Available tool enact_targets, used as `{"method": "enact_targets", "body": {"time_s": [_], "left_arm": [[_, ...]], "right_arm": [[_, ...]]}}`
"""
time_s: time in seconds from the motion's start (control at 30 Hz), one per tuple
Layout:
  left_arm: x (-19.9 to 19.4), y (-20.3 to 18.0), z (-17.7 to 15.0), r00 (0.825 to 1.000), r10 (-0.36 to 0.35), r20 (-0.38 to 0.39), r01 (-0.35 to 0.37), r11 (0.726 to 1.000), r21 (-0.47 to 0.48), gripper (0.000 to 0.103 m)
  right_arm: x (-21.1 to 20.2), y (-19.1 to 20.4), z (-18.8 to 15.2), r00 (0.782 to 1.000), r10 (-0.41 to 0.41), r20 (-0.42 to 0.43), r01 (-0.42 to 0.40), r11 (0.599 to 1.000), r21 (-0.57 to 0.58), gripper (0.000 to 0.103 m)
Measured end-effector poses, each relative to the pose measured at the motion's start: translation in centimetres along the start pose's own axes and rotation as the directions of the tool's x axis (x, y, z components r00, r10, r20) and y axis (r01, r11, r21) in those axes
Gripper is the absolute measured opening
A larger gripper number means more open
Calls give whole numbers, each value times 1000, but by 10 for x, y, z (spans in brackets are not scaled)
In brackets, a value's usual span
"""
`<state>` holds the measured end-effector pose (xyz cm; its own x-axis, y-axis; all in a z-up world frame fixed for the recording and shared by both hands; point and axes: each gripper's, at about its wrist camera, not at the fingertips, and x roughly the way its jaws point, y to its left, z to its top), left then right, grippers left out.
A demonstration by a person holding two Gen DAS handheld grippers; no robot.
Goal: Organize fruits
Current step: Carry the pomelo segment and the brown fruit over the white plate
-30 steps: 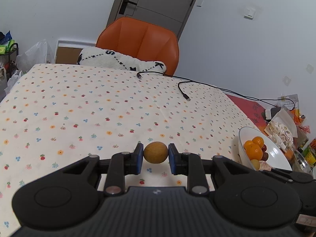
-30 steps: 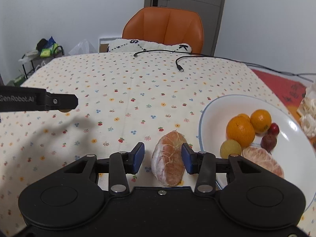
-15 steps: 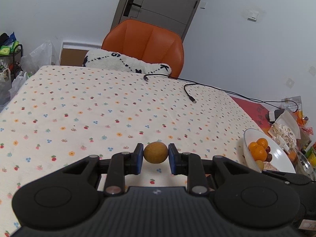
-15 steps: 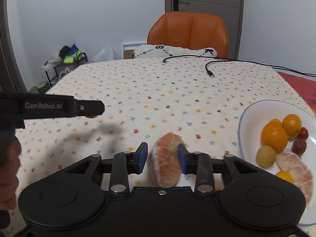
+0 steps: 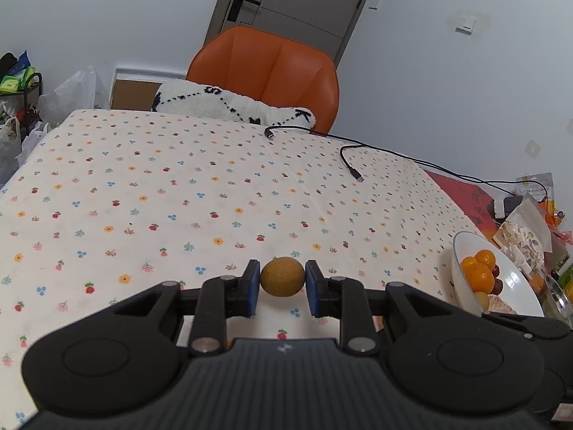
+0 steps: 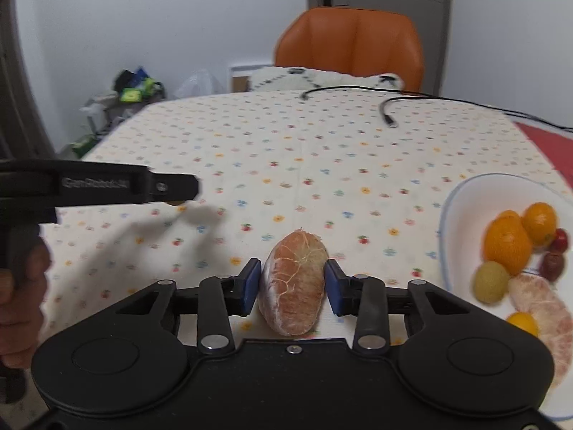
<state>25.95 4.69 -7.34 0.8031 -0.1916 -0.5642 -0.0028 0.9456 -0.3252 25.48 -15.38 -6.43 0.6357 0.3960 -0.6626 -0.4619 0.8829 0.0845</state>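
A: Edges & free room?

B: The tabletop (image 5: 150,186) w/ floral cloth is mostly bare across the middle & left side. Far edge meets an orange chair (image 5: 265,71) and a white cushion (image 5: 229,105). Two black cables (image 5: 352,165) trail in from the far right. The cloth's right edge gives way to a red mat (image 5: 465,193) w/ packets and clutter beyond it.

A: And the plate?

B: The white plate (image 6: 462,215) sits at the near right, close to the tabletop's right edge. It holds two oranges (image 6: 506,240), a yellow-green fruit (image 6: 490,281), small dark-red fruits (image 6: 553,265), a peeled pomelo piece (image 6: 540,304), plus a small yellow one at the near rim.

A: Left tool?

B: The left tool (image 5: 282,288) is closed narrow on a small brownish round fruit (image 5: 282,276); both blue pads touch its sides. It's held above the cloth, plate off to its right.

A: Right tool?

B: The right tool (image 6: 292,285) is clamped medium-wide on a peeled pomelo segment (image 6: 293,283), long axis pointing fwd. The plate's rim is just to its right, not touching. In the right wrist view the left tool shows side-on at left, a hand (image 6: 21,301) gripping its handle; that view is slightly blurred.
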Motion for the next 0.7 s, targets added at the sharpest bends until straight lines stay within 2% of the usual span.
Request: {"method": "enact_targets", "body": {"time_s": [0.23, 0.7], "left_arm": [[2, -9, 4, 1000, -26, 7, 26, 1000, 9, 25], [-1, -53, 14, 994, -111, 22, 109, 991, 71, 25]], "right_arm": [[-14, -10, 6, 999, 23, 41, -24, 999, 43, 34], [-63, -56, 18, 986, -58, 158, 38, 991, 129, 34]]}}
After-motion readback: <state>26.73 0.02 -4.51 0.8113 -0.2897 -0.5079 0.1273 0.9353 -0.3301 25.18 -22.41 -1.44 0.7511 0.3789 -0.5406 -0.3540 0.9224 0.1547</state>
